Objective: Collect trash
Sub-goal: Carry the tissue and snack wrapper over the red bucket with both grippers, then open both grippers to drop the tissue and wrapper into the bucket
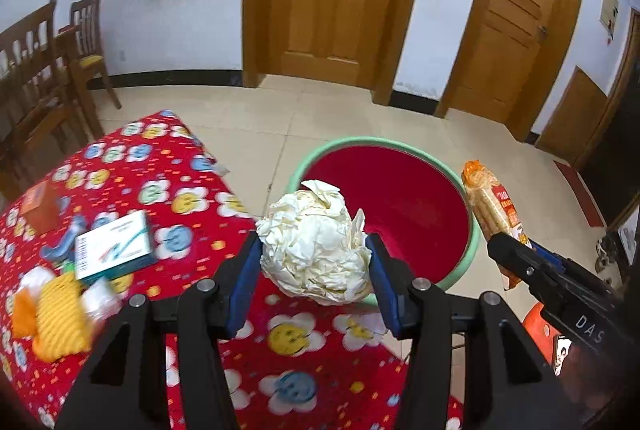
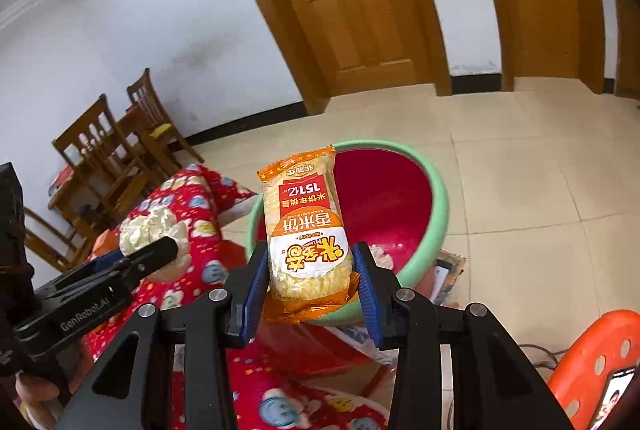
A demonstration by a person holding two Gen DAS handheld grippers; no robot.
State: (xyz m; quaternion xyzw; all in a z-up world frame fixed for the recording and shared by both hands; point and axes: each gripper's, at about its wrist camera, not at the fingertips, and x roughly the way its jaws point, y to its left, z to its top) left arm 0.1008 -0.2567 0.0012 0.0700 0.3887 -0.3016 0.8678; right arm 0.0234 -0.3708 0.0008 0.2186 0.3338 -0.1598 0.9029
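Observation:
My left gripper (image 1: 314,258) is shut on a crumpled ball of white paper (image 1: 316,246) and holds it at the near rim of a red basin with a green rim (image 1: 400,198). My right gripper (image 2: 310,270) is shut on an orange and yellow rice-cracker packet (image 2: 306,226), held upright over the near edge of the same basin (image 2: 400,206). The packet also shows in the left wrist view (image 1: 490,206) at the basin's right side. The paper ball shows in the right wrist view (image 2: 154,230), left of the basin. A bit of white paper lies inside the basin (image 2: 382,256).
A table with a red flowered cloth (image 1: 180,190) holds a white and teal box (image 1: 114,250), an orange box (image 1: 40,210), a blue item and yellow and orange wrappers (image 1: 60,314). Wooden chairs (image 1: 48,70) stand at far left. An orange plastic stool (image 2: 596,362) is at lower right.

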